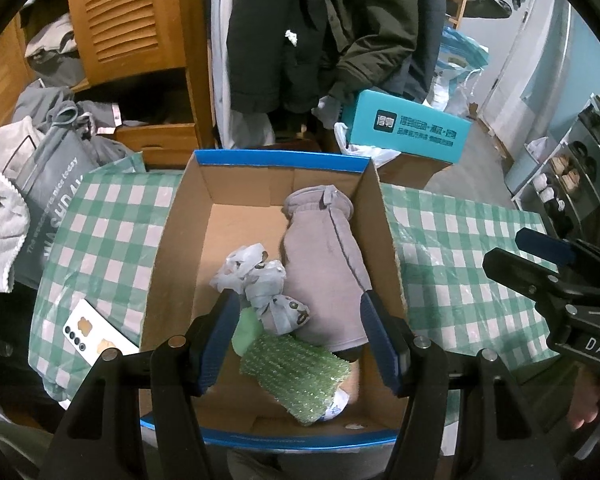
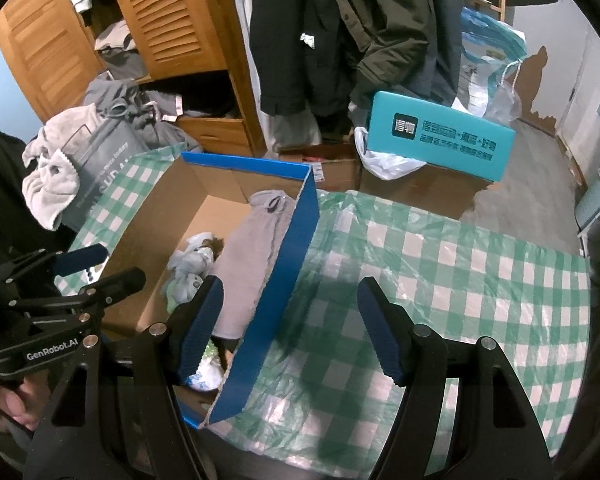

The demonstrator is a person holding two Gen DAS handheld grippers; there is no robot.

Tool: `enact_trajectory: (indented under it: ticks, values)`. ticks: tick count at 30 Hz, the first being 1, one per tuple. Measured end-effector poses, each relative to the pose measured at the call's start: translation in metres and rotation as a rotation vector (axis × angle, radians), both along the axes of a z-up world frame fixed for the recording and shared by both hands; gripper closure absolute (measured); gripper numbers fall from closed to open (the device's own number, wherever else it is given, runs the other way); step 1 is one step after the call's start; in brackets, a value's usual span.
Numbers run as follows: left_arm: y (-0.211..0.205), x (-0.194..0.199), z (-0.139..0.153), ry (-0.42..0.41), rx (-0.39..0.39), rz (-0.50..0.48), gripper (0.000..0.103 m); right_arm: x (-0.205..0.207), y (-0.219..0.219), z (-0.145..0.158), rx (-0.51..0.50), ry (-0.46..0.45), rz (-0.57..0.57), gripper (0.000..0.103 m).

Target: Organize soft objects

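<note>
Both grippers hang over the checked cloth [image 2: 460, 272] with jaws apart and nothing between them: left gripper [image 1: 296, 336] above the box [image 1: 172, 240], right gripper [image 2: 290, 328] astride its blue wall. Inside lie a grey garment [image 1: 324, 264], green sponge [image 1: 296, 368] and knotted bag [image 1: 260, 280].

Table [image 2: 440, 280] covered by green-and-white checked plastic cloth [image 1: 452, 248]. On the cloth: open cardboard box [image 1: 172, 240] with blue rim. Left of the box: white card [image 1: 96, 332] lying flat. Right of the box: bare cloth.
</note>
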State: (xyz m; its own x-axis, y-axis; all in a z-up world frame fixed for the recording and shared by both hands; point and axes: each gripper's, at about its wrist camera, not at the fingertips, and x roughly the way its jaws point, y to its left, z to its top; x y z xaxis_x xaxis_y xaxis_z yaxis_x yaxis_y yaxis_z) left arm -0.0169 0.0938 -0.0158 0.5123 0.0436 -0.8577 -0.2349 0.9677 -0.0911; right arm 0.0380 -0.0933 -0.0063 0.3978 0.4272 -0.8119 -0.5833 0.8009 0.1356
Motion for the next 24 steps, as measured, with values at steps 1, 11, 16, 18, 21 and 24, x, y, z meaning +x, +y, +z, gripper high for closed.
enact_trajectory:
  ticks: [1,11,16,18,21,24]
  values:
    - [-0.0012,0.0006,0.0,0.001,0.002,-0.002,0.039,0.0006,-0.0005,-0.0004,0.0,0.001,-0.001,0.033]
    - [-0.0038,0.0033,-0.003,0.016,-0.008,-0.007,0.039,0.0028,-0.0033,-0.0023,-0.005,0.003,-0.006,0.033]
    - [-0.0029,0.0032,-0.0053,0.023,0.002,-0.002,0.039,0.0026,-0.0036,-0.0026,-0.006,0.004,-0.006,0.033]
    - [-0.0026,0.003,-0.0053,0.024,0.001,-0.001,0.039,0.0027,-0.0037,-0.0025,-0.006,0.004,-0.006,0.033]
    - [-0.0029,0.0032,-0.0052,0.022,0.002,-0.002,0.039,0.003,-0.0036,-0.0026,-0.007,0.003,-0.007,0.033]
    - [-0.0028,0.0033,-0.0057,0.025,0.001,-0.003,0.039,0.0026,-0.0035,-0.0024,-0.007,0.003,-0.008,0.033]
